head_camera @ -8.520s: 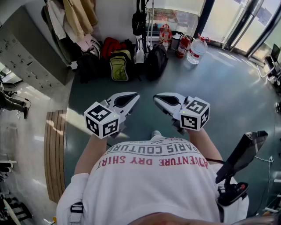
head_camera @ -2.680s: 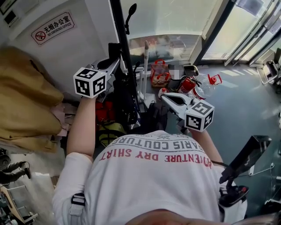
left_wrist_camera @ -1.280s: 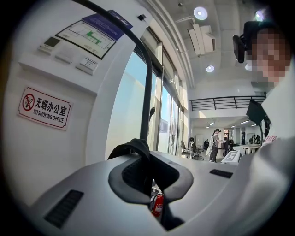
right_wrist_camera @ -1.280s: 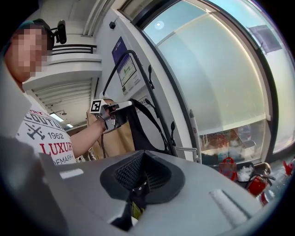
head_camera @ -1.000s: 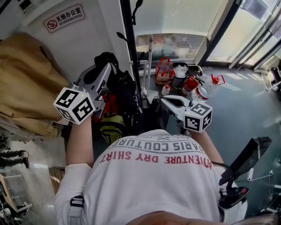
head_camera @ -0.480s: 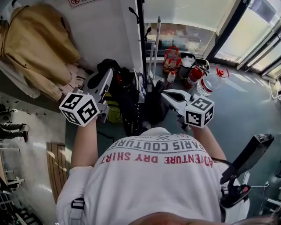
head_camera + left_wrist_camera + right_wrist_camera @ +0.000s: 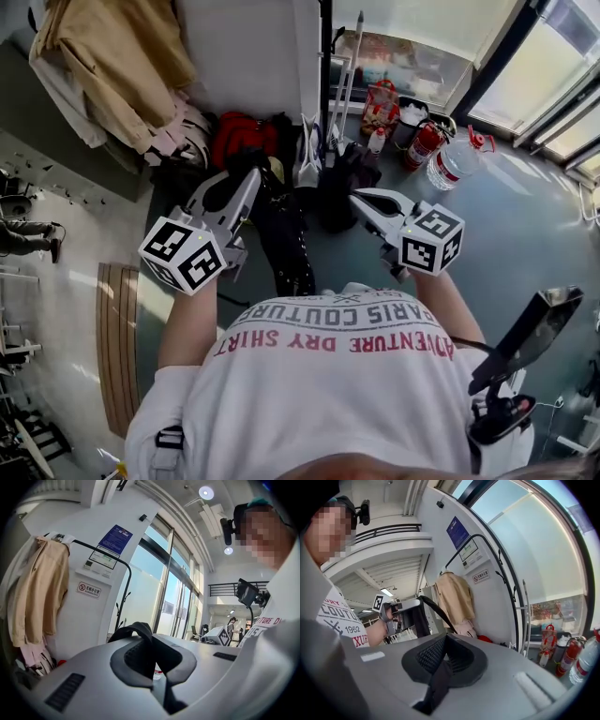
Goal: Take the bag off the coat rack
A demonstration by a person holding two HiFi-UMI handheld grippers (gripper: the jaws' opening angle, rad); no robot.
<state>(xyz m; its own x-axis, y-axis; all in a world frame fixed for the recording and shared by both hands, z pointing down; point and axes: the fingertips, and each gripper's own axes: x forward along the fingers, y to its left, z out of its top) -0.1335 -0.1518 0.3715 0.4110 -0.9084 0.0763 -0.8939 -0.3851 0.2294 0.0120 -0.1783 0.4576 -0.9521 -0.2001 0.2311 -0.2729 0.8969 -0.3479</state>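
In the head view my left gripper [image 7: 251,178] is shut on the strap of a black bag [image 7: 286,239]. The bag hangs below its jaws, off the black coat rack pole [image 7: 325,56] and in front of it. In the left gripper view the strap [image 7: 136,629] loops over the closed left gripper [image 7: 150,656]. My right gripper [image 7: 358,200] is held level to the right of the bag, shut and empty. The right gripper view looks over its closed jaws [image 7: 445,656] at the left gripper carrying the bag [image 7: 410,618], with the coat rack [image 7: 512,602] behind.
A beige coat [image 7: 112,56] hangs on a garment rail at the left. On the floor round the rack's base lie a red bag [image 7: 239,136], a dark backpack [image 7: 342,183], fire extinguishers [image 7: 422,145] and a water jug [image 7: 457,159]. Glass doors stand at the right.
The left gripper has come down and back from the rack with the bag hanging from it. The head view has tilted down toward the floor. The right gripper has barely moved.
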